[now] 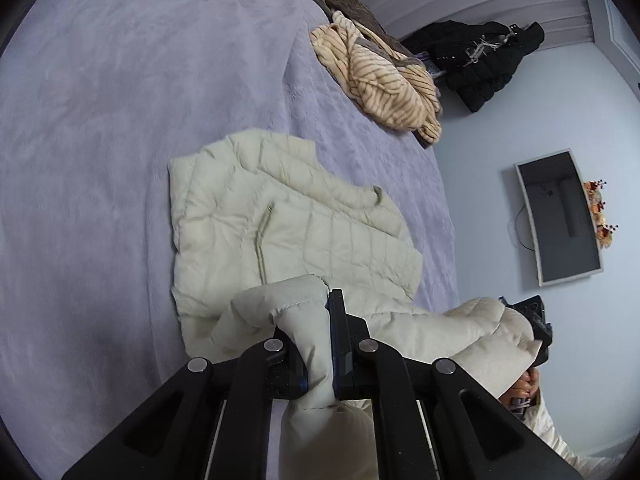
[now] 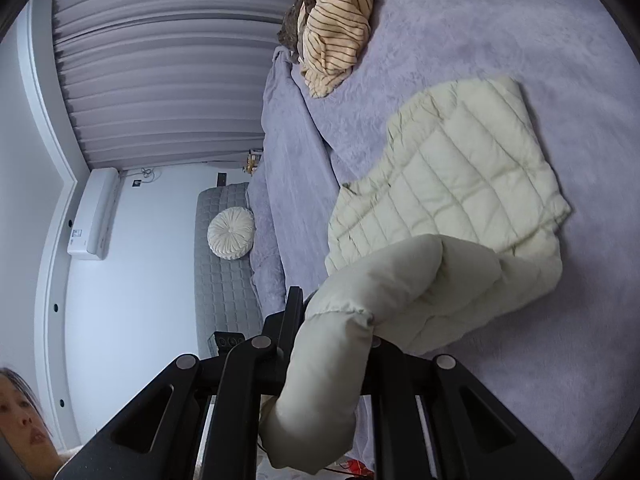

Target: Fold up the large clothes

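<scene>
Fold step in hand: left gripper [image 1: 320,344] and right gripper [image 2: 332,332] fingers each pinch the cream puffer jacket [image 1: 288,224] hem, lifted off the bed [image 1: 100,120] mid-frame. Next, I judge: carry hem toward collar, lay flat.

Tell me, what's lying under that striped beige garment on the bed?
A brown knitted garment pokes out beneath the striped beige garment, both on the lilac bedspread. How far it extends underneath, or whether anything else lies there, is covered.
</scene>
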Demonstrator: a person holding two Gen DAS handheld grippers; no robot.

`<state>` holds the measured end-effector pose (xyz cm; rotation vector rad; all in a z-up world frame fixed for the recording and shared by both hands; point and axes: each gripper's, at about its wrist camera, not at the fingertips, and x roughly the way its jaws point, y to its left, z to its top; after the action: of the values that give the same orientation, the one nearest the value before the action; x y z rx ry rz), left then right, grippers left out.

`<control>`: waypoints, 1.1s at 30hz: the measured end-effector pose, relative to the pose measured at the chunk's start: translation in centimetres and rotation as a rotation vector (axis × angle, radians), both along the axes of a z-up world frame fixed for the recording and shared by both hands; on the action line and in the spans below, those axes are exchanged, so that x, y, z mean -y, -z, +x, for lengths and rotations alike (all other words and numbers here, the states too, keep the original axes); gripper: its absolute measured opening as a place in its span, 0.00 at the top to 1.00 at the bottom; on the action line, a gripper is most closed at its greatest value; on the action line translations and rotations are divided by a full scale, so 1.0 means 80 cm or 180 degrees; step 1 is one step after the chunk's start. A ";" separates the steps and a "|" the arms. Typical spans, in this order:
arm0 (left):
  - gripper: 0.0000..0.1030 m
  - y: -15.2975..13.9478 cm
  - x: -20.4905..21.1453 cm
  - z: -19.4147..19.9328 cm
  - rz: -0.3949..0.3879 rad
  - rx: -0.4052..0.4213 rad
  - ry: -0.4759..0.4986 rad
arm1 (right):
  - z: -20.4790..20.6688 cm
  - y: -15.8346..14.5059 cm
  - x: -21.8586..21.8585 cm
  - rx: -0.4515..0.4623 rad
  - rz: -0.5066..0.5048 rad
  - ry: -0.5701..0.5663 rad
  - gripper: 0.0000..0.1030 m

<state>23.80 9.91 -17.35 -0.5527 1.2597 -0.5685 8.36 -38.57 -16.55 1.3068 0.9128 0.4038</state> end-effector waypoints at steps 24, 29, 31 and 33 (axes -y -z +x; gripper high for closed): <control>0.01 0.019 0.042 0.054 0.1491 0.0552 -0.0034 | 0.179 0.070 0.030 -0.0220 -0.0724 0.0001 0.09; 0.01 -0.016 0.031 0.035 0.1755 0.0850 -0.0170 | 0.165 0.037 0.022 -0.0164 -0.1019 0.0041 0.09; 0.01 -0.030 0.032 0.025 0.1836 0.0990 -0.0241 | 0.149 0.029 0.019 -0.0183 -0.1169 0.0062 0.09; 0.01 -0.041 0.033 0.012 0.1819 0.1082 -0.0265 | 0.135 0.022 0.011 -0.0229 -0.1396 0.0018 0.09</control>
<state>24.78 7.24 -14.11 -0.0241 1.0055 -0.1995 19.15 -39.45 -18.34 0.9249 0.9920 0.1393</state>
